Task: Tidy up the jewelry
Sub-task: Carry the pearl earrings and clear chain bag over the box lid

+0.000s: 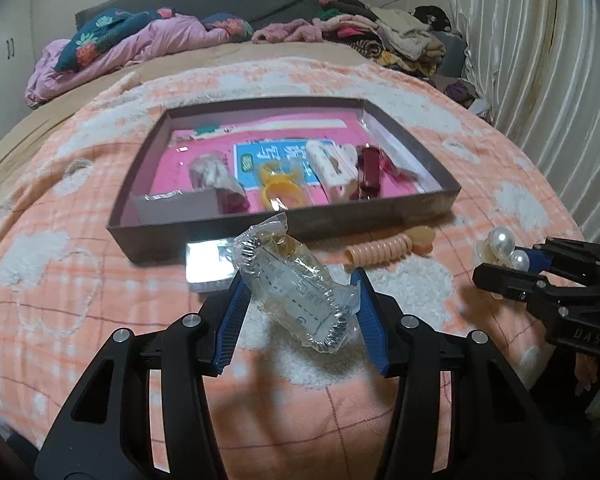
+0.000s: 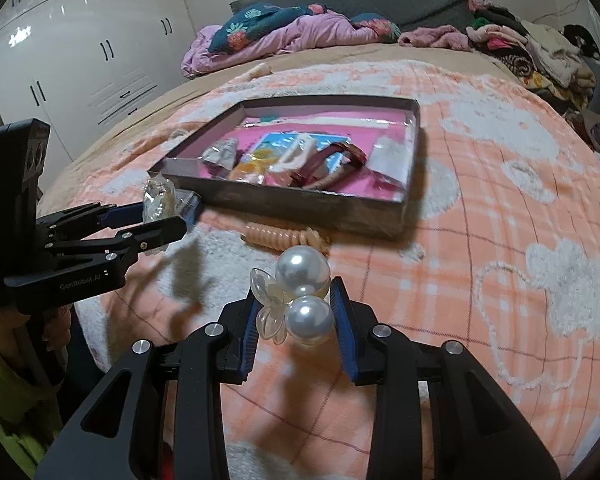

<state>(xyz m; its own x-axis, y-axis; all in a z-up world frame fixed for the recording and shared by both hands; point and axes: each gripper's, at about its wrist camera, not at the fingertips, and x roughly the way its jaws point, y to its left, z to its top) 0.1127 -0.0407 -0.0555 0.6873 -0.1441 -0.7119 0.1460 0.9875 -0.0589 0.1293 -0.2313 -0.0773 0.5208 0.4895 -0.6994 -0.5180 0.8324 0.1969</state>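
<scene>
My left gripper (image 1: 297, 280) is shut on a clear plastic packet (image 1: 295, 284) with a hair tie inside, held just above the bedspread in front of the box. My right gripper (image 2: 295, 292) is shut on a pearl hair clip (image 2: 300, 300) with two large pearls and clear petals. The shallow brown box (image 1: 283, 220) lies on the bed beyond both grippers, lined in pink and holding several hair clips, a yellow ring and small packets. In the right wrist view the left gripper (image 2: 167, 216) with its packet (image 2: 159, 196) is at the left, near the box's near corner (image 2: 227, 196).
A peach spiral hair tie (image 1: 380, 252) lies on the bedspread against the box's front wall. A small shiny packet (image 1: 207, 268) lies beside the box's left corner. Piled clothes and a pink quilt (image 1: 139, 40) fill the far end of the bed. A curtain (image 1: 540, 60) hangs at the right.
</scene>
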